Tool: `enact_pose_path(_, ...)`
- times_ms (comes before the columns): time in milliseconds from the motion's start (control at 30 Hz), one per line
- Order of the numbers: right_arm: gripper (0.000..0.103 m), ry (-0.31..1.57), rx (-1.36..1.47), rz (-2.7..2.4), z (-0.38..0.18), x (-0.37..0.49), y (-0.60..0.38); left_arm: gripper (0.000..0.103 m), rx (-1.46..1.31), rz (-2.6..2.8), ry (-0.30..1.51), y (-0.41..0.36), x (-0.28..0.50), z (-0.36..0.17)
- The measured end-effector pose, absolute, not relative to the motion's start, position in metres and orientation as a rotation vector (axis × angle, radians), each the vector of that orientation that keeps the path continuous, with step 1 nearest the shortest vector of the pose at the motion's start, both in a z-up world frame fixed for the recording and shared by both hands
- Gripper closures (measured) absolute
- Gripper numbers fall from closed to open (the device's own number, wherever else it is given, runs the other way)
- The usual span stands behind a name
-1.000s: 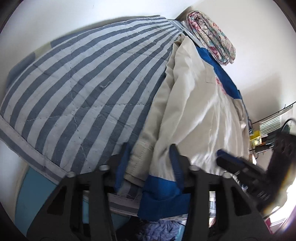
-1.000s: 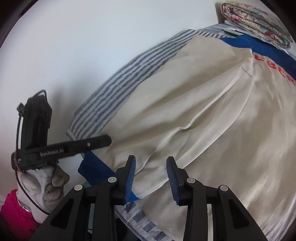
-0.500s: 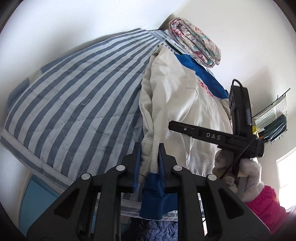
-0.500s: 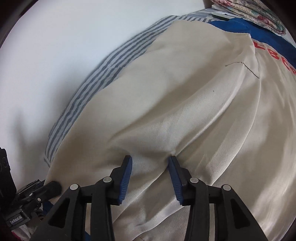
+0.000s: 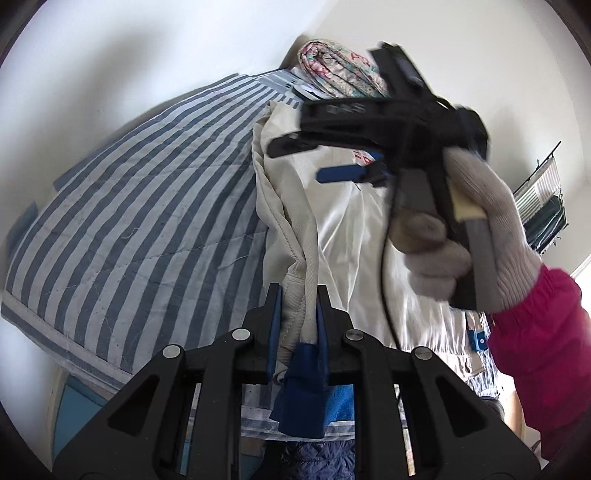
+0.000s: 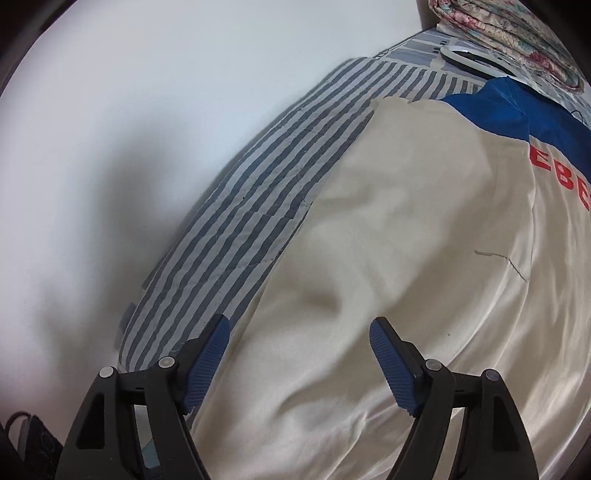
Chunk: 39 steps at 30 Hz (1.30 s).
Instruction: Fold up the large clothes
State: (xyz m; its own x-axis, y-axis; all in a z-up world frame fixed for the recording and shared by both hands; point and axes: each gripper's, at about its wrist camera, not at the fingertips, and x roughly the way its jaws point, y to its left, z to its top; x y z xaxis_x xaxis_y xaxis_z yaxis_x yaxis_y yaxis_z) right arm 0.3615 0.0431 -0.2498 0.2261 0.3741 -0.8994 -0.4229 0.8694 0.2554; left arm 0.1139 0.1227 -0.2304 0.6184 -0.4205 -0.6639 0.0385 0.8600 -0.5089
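Note:
A large cream jacket (image 6: 406, 229) with a blue yoke and red letters lies spread on a bed with a blue-and-white striped cover (image 5: 147, 221). My left gripper (image 5: 297, 317) is shut on the jacket's cream sleeve (image 5: 295, 280) near its blue cuff (image 5: 306, 391) and holds it lifted off the bed. My right gripper (image 6: 299, 339) hovers over the jacket's cream body; its jaws are opening wide with no cloth pinched between them. In the left wrist view the right gripper (image 5: 332, 155) is held by a gloved hand (image 5: 472, 236) with a pink sleeve above the jacket.
A folded floral quilt (image 6: 509, 33) lies at the head of the bed by the white wall (image 6: 129, 110), with a white device (image 6: 469, 59) beside it. A wire rack (image 5: 543, 206) hangs on the wall at right. A dark blue quilted garment (image 5: 317, 458) shows below the bed's edge.
My left gripper closed on the sleeve and lifted it. My right gripper moved across the jacket toward the head of the bed and its jaws spread wide.

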Motion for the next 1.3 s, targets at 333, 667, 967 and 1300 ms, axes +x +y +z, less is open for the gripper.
enact_pose_path(333, 0.040, 1.300, -0.353, 0.428, -0.286, 0.366, 0.098, 0.088, -0.456, -0.291, 0.883, 0.107, 0.119, -0.228)
enact_pose_path(667, 0.101, 1.258, -0.092, 0.455, -0.274, 0.362, 0.026, 0.088, -0.322, -0.315, 0.862, 0.064, 0.122, -0.210)
enact_pose_path(967, 0.101, 1.089, 0.408, 0.566, -0.262, 0.338, -0.111, 0.088, -0.151, -0.385, 0.847, 0.001, 0.116, -0.196)
enact_pose_path(1300, 0.101, 1.050, 0.863, 0.485, -0.327, 0.309, -0.243, 0.088, -0.030, -0.457, 0.890, -0.052, 0.106, -0.199)
